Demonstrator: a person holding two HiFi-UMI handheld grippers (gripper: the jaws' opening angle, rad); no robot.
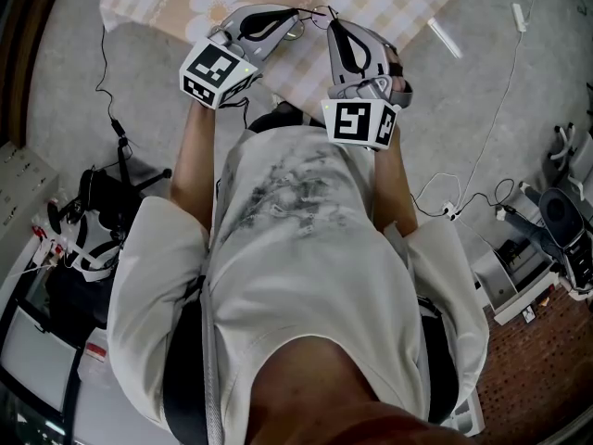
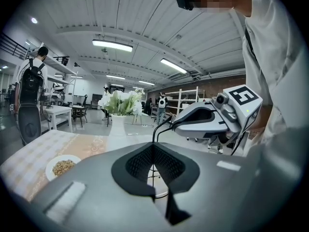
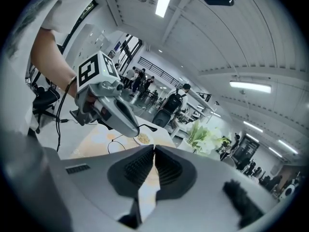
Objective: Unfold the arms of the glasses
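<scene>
You've got the glasses (image 2: 160,125) up at 12 o'clock over the worktop (image 1: 412,7). Left gripper (image 1: 295,13) fingers are clamped on the frame from 11, right gripper (image 1: 331,22) fingers pinched narrow on an arm tip from 1.

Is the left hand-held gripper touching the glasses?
Touching. The left gripper view shows the left hand-held gripper closed on the thin black wire frame of the glasses.

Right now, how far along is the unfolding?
Done: the glasses are up off the table, with the left gripper shut on them. In hand: the right gripper appears to pinch one arm, stretched between the grippers. Left: finish that arm and open the other, which I cannot make out.
</scene>
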